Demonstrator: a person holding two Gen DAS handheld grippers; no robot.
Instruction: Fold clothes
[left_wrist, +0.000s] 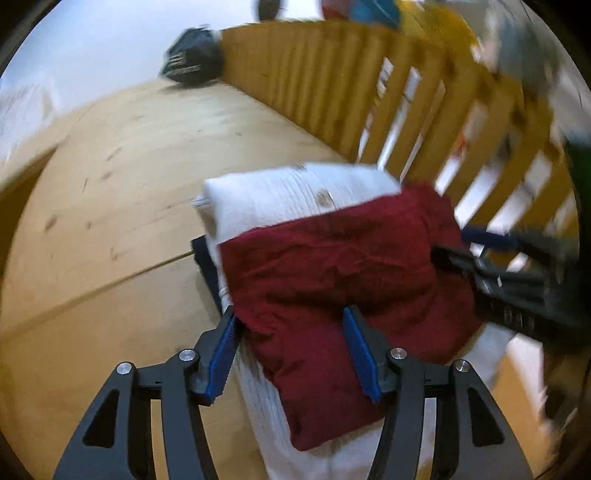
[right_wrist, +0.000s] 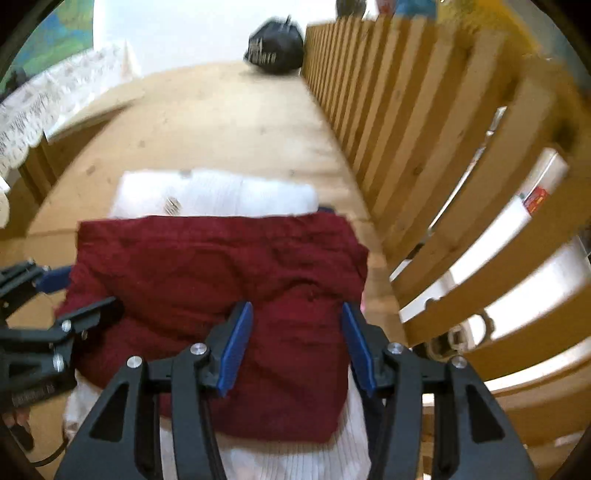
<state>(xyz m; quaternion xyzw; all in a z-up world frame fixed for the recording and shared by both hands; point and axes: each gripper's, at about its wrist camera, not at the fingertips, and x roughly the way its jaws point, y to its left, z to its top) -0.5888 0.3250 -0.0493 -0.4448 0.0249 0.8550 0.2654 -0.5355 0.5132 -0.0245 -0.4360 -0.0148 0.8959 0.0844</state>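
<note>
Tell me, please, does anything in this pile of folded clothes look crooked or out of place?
Slightly. The red garment lies askew on the white knit garment, its edges not lined up, and its surface is wrinkled. Nothing looks spilled or damaged.

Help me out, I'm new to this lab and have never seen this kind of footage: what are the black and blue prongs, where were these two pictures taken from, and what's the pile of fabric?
There is no robot here. A person holds a hand-held tool in each hand, and a fisheye camera on each one looks forward along its two blue-padded fingers. One picture comes from the left tool, the other from the right tool; each also catches the other tool at its edge. On the wooden surface lies a folded dark red garment on top of a white knitted one, with something dark underneath. A slatted wooden railing runs alongside, and a black bag sits at the far end. Both tools are open, over the red garment's near edge; nothing is gripped.
</note>
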